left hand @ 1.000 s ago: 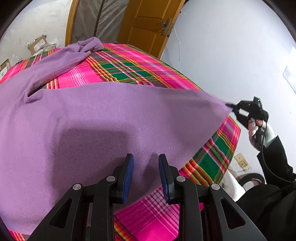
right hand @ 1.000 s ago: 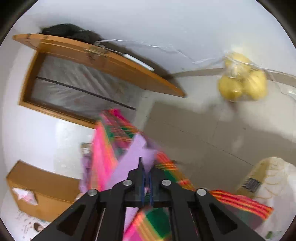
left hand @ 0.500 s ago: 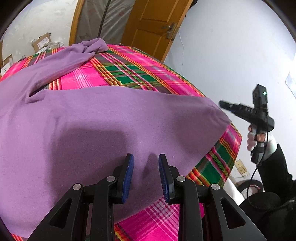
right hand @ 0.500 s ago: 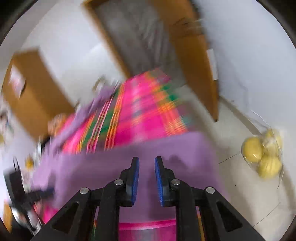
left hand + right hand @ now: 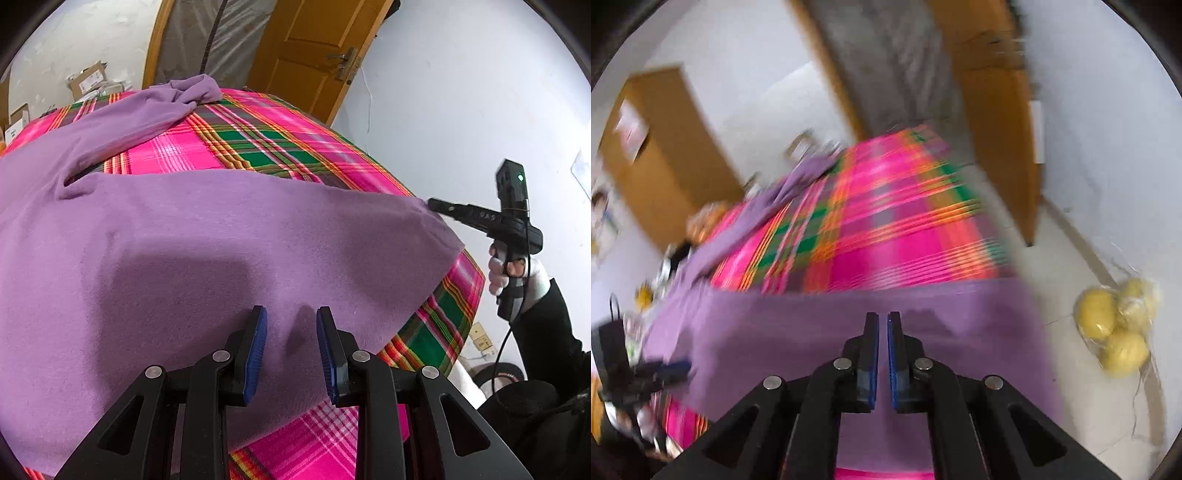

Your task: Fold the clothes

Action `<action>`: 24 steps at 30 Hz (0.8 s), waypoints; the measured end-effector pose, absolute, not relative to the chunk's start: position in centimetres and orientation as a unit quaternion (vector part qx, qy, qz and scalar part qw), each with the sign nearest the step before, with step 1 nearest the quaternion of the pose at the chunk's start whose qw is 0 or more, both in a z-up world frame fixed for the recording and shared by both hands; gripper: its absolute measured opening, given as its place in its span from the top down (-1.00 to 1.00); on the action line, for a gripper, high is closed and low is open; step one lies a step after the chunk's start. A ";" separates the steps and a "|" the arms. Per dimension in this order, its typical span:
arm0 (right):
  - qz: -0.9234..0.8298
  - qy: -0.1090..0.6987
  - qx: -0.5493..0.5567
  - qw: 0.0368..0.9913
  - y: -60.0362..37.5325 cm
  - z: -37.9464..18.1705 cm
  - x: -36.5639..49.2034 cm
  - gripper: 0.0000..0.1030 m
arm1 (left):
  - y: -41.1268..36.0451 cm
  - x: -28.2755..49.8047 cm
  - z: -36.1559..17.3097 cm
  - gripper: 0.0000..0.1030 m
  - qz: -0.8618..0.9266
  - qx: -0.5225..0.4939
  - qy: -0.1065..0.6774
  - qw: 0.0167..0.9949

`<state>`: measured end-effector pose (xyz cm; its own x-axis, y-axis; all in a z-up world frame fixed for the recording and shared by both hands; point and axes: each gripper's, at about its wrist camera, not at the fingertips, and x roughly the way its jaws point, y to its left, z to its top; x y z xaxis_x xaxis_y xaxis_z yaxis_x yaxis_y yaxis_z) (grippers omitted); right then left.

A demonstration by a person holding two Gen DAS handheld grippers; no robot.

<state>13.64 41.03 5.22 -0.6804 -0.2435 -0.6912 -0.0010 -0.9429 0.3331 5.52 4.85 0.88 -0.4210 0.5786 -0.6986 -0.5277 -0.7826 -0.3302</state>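
Observation:
A purple garment [image 5: 207,240] lies spread over a table with a pink and green plaid cloth [image 5: 258,136]. One sleeve [image 5: 147,118] stretches to the far edge and bunches there. My left gripper [image 5: 290,332] is open and empty, hovering just above the garment's near part. My right gripper [image 5: 434,204] shows from the side at the garment's right corner. In the blurred right wrist view my right gripper [image 5: 882,325] has its jaws nearly together with a thin gap, empty, above the garment [image 5: 849,325]. The left gripper [image 5: 665,369] shows at the lower left there.
A wooden door [image 5: 306,48] and a plastic-covered doorway [image 5: 218,40] stand behind the table. Cardboard boxes [image 5: 88,79] sit at the far left. A bag of yellow fruit [image 5: 1119,325] lies on the floor by the right wall. A wall socket [image 5: 480,338] is low at the right.
My right gripper let go of the garment's right corner, swung round toward the table and narrowed its jaws. The corner dropped onto the table. The left gripper stayed open and hardly moved.

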 end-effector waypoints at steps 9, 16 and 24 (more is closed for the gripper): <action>-0.908 -0.101 0.407 0.000 44.1 5.9 11.0 0.23 | 4.3 5.9 0.8 0.45 0.842 -0.424 -0.040 0.331; -0.896 -0.134 0.421 -0.051 47.5 4.2 12.5 0.23 | 4.3 5.5 0.7 0.45 0.842 -0.421 -0.049 0.334; -0.898 -0.142 0.412 -0.059 49.3 5.1 12.2 0.93 | 4.2 5.6 0.6 0.45 0.843 -0.416 -0.054 0.337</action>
